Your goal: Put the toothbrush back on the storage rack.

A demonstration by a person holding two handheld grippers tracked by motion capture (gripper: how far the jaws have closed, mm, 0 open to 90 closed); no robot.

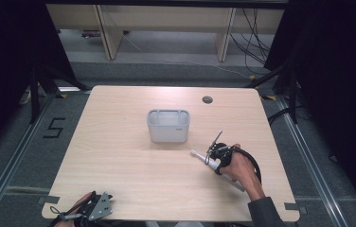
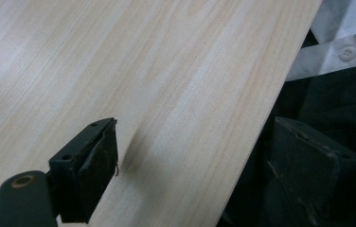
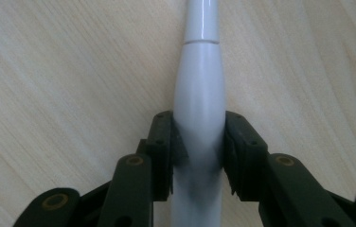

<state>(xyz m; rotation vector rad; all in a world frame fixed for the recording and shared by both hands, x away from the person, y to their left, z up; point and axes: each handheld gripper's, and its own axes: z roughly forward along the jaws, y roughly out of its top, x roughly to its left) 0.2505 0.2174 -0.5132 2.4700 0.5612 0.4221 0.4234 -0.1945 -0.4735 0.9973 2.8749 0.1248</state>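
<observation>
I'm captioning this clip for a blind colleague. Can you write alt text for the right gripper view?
The right gripper has its two black jaws shut on a smooth white handle, which looks like an electric toothbrush body, lying on the pale wooden table. The handle narrows toward the top edge.

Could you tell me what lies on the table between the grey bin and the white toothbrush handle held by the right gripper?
Nothing: in the high view, only bare wooden table separates the grey bin from the white toothbrush handle.

Left gripper [image 2: 192, 161] fingers [image 2: 93, 161] spread apart over table [image 2: 166, 71] edge; white shirt [image 2: 342, 42] beyond.
</observation>
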